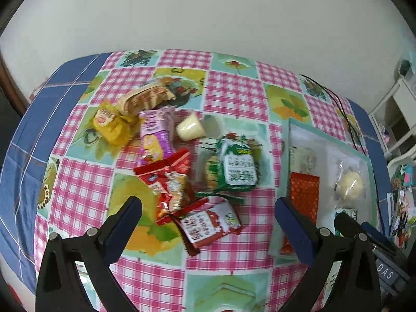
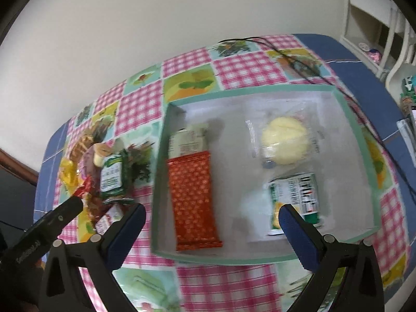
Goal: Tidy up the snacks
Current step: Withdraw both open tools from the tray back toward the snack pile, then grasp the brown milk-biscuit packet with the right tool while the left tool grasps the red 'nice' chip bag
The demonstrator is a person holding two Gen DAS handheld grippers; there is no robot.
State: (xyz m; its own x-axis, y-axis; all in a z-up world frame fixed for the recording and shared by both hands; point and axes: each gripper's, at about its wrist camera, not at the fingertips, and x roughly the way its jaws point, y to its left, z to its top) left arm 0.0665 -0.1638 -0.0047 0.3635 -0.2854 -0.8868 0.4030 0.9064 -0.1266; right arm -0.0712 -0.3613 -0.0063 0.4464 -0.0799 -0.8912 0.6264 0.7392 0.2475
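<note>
Loose snacks lie in a pile on the patterned tablecloth: a red-and-white packet [image 1: 212,222], a red packet [image 1: 169,179], a green packet [image 1: 234,167], a pink packet [image 1: 156,135], a yellow packet [image 1: 110,124], a striped wafer pack [image 1: 145,96] and a cream cup [image 1: 189,128]. My left gripper [image 1: 208,213] is open and empty, just above the red-and-white packet. My right gripper [image 2: 212,218] is open and empty above the teal-rimmed box [image 2: 364,135], which holds an orange-red bar [image 2: 193,202], a round yellow pastry [image 2: 284,140], a green-white packet [image 2: 296,200] and a pale packet [image 2: 187,140].
The box also shows at the right of the left wrist view [image 1: 370,171]. A black cable [image 2: 293,57] runs over the table's far right corner. White furniture [image 2: 369,13] stands beyond the table's right edge. A wall is behind the table.
</note>
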